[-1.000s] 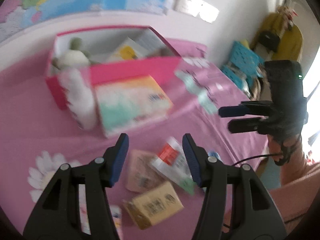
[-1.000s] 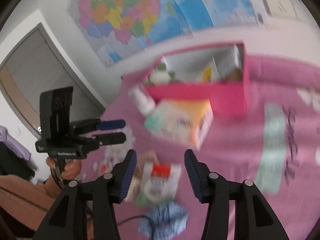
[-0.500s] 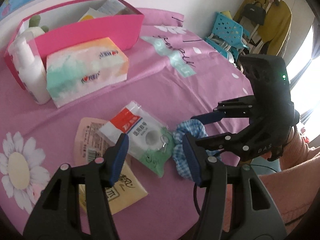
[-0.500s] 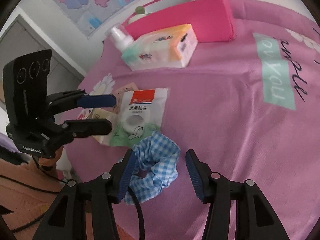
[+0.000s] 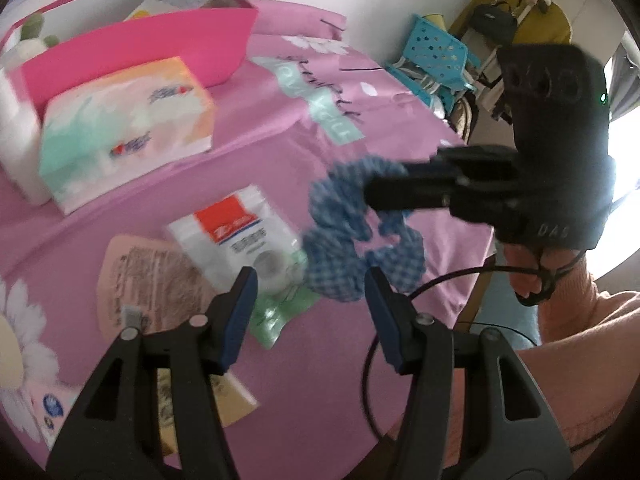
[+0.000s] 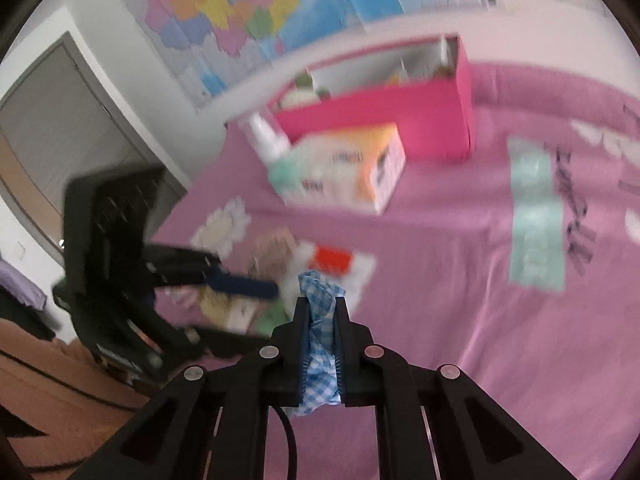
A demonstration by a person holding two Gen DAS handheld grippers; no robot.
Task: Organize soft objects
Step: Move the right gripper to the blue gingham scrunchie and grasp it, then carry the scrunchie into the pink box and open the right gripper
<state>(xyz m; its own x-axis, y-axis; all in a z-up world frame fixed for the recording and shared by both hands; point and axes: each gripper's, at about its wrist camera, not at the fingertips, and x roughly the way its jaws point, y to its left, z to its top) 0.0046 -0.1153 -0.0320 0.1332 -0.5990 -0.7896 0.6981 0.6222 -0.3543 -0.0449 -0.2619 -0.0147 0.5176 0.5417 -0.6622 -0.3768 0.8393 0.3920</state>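
My right gripper (image 6: 322,304) is shut on a blue checked scrunchie (image 6: 320,320) and holds it above the pink cloth; in the left wrist view the scrunchie (image 5: 352,236) hangs from the right gripper (image 5: 380,192). My left gripper (image 5: 310,280) is open and empty, just short of the scrunchie; it also shows in the right wrist view (image 6: 256,292). A clear packet with a red label (image 5: 236,236) and a pink sachet (image 5: 148,276) lie flat below. A tissue pack (image 5: 124,132) lies in front of the pink box (image 5: 160,44).
A white bottle (image 6: 268,136) stands beside the pink box (image 6: 384,108), which holds several items. A yellow packet (image 5: 224,400) lies near the front edge. A blue basket (image 5: 436,52) and a yellow coat (image 5: 520,0) are beyond the right edge.
My right gripper has shut on the scrunchie and lifted it off the cloth. My left gripper has stayed open nearby.
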